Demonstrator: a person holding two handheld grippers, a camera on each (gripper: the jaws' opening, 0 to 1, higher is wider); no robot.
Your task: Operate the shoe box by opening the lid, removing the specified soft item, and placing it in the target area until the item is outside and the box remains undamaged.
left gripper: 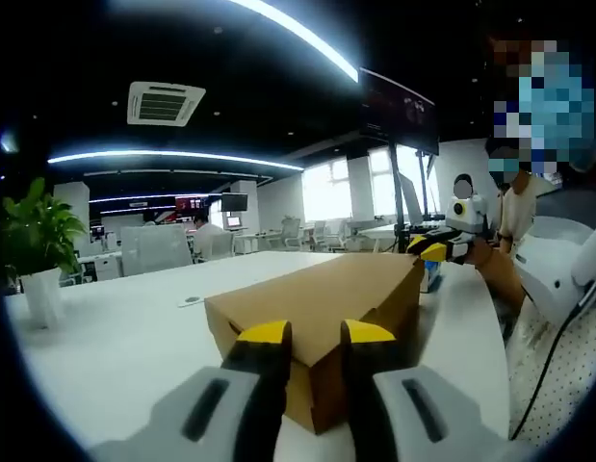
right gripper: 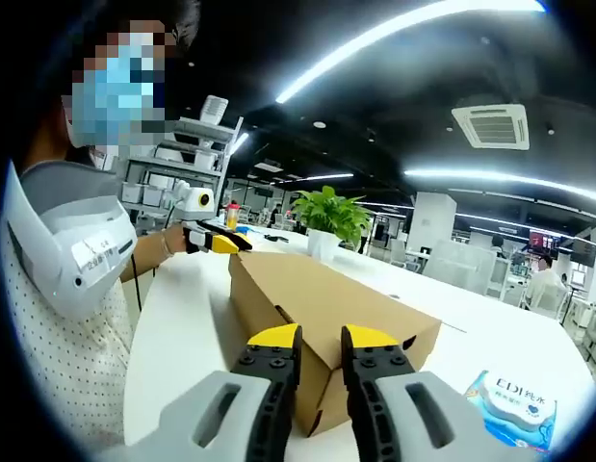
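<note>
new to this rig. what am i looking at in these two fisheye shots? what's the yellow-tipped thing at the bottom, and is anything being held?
No robot arm here: a person holds a two-jaw tool in each hand, and a fisheye camera rides on each tool, looking forward along its jaws.

In the left gripper view, the left tool rises from the bottom, its yellow-tipped jaws on either side of a corner of the closed cardboard shoe box. The right tool is at the box's far end.

The right gripper view looks from that other end: the right tool straddles its own corner of the box, and the left tool sits at the far end.

The box lies on a white table, alongside a potted plant and a blue-and-white packet. Whether the jaws are actually pinching the box, I can't tell.
</note>
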